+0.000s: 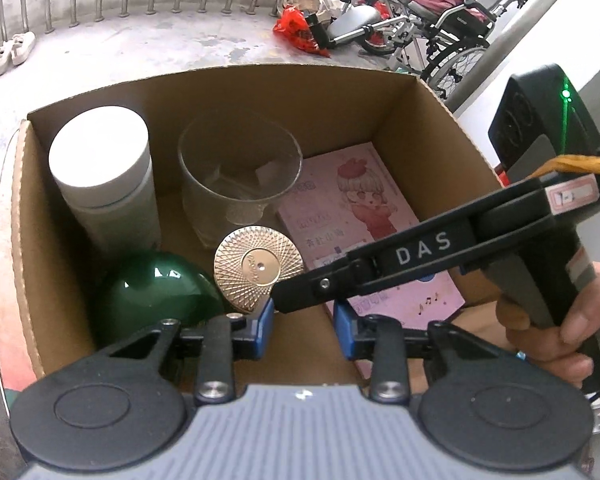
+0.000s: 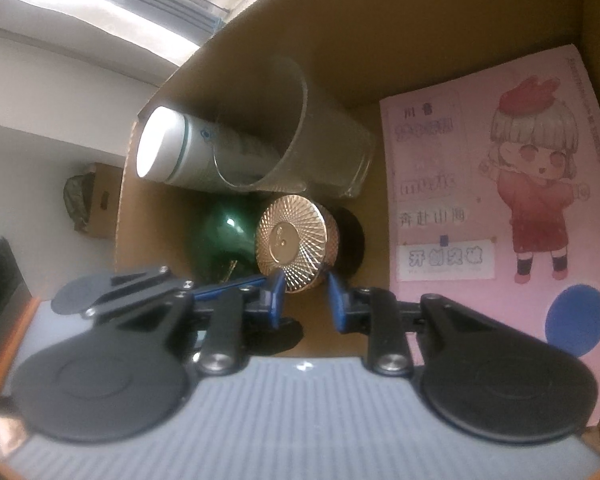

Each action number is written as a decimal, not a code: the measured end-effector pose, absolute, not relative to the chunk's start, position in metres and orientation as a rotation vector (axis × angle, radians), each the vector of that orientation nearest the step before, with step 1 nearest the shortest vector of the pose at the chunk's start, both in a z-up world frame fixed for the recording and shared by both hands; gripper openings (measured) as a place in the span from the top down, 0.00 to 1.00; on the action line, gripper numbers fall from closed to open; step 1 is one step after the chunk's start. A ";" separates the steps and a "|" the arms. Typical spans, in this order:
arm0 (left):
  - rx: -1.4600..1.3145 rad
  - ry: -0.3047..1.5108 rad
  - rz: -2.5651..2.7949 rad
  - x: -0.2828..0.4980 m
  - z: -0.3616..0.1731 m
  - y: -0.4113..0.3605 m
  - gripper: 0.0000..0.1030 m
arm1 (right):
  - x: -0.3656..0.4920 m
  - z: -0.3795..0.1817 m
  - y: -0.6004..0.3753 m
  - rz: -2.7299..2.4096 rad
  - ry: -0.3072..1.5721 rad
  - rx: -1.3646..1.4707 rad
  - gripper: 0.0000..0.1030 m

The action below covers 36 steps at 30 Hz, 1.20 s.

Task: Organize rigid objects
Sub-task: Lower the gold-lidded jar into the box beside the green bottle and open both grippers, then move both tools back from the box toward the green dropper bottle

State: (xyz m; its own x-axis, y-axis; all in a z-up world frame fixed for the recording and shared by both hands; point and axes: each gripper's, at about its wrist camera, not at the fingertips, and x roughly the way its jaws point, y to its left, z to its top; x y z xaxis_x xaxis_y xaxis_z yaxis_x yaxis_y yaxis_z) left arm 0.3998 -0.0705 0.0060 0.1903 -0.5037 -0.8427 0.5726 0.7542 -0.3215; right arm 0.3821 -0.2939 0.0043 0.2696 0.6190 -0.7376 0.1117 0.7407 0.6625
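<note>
The gold-lidded jar (image 2: 296, 244), its lid cut with a fine radiating pattern over a dark body, stood in the cardboard box (image 1: 260, 92). Right gripper (image 2: 302, 292) jaws were parted about the lid; contact cannot be told. At 12 o'clock stood a glass tumbler (image 1: 236, 176), at 10 a white canister (image 1: 104, 172), at 9 a green dome (image 1: 156, 292), at 3 a pink booklet (image 1: 360, 216). Left gripper (image 1: 304, 326) jaws were open, empty.

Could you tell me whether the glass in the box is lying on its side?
No, the glass stands upright in the box, its open rim facing up, beside the white bottle.
</note>
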 end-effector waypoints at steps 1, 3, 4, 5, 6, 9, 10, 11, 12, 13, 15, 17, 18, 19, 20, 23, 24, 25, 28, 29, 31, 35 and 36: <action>0.072 1.151 -0.757 0.399 0.006 -0.071 0.67 | 0.381 0.004 -0.296 0.381 1.271 0.695 0.77; 0.077 1.149 -0.757 0.400 0.006 -0.071 0.66 | 0.380 0.004 -0.299 0.374 1.261 0.702 0.77; 0.078 1.148 -0.756 0.400 0.006 -0.071 0.66 | 0.380 0.004 -0.300 0.371 1.258 0.709 0.77; 0.077 1.148 -0.756 0.400 0.006 -0.071 0.65 | 0.380 0.003 -0.301 0.371 1.257 0.713 0.76; 0.074 1.149 -0.757 0.400 0.006 -0.071 0.62 | 0.380 0.002 -0.300 0.370 1.256 0.716 0.76; 0.075 1.136 -0.762 0.399 0.008 -0.071 0.43 | 0.379 0.003 -0.298 0.362 1.255 0.701 0.75; 0.086 1.124 -0.756 0.397 0.009 -0.072 0.39 | 0.380 0.003 -0.298 0.357 1.255 0.697 0.73; 0.093 1.115 -0.754 0.396 0.011 -0.072 0.35 | 0.379 0.004 -0.299 0.352 1.255 0.697 0.73; 0.095 1.110 -0.754 0.395 0.013 -0.072 0.35 | 0.378 0.004 -0.301 0.348 1.252 0.701 0.71; 0.091 1.109 -0.756 0.394 0.015 -0.072 0.34 | 0.376 0.005 -0.303 0.347 1.248 0.705 0.69; 0.073 1.092 -0.758 0.390 0.022 -0.070 0.33 | 0.372 0.009 -0.307 0.343 1.233 0.718 0.66; 0.059 1.062 -0.766 0.384 0.032 -0.067 0.30 | 0.365 0.016 -0.314 0.341 1.204 0.736 0.60; 0.054 1.045 -0.771 0.381 0.037 -0.066 0.29 | 0.361 0.020 -0.318 0.344 1.190 0.742 0.57; 0.043 1.022 -0.779 0.375 0.045 -0.063 0.28 | 0.355 0.026 -0.322 0.346 1.170 0.753 0.55; 0.034 1.001 -0.785 0.370 0.052 -0.060 0.27 | 0.349 0.030 -0.325 0.350 1.155 0.761 0.54; -0.004 0.940 -0.795 0.352 0.073 -0.048 0.23 | 0.326 0.049 -0.339 0.363 1.087 0.797 0.47; -0.019 0.916 -0.799 0.345 0.080 -0.043 0.20 | 0.318 0.055 -0.344 0.368 1.066 0.813 0.45; -0.029 0.897 -0.801 0.339 0.086 -0.038 0.18 | 0.309 0.061 -0.349 0.373 1.044 0.829 0.43; -0.062 0.829 -0.798 0.315 0.106 -0.022 0.15 | 0.280 0.079 -0.365 0.371 0.975 0.861 0.33; -0.077 0.811 -0.795 0.309 0.111 -0.016 0.13 | 0.271 0.085 -0.369 0.366 0.952 0.863 0.31; -0.111 0.773 -0.787 0.294 0.120 -0.004 0.09 | 0.249 0.096 -0.379 0.341 0.907 0.860 0.29; -0.182 0.708 -0.730 0.270 0.127 0.023 0.05 | 0.204 0.118 -0.389 0.312 0.815 0.850 0.25; -0.196 0.701 -0.715 0.264 0.127 0.029 0.05 | 0.194 0.122 -0.390 0.304 0.793 0.843 0.24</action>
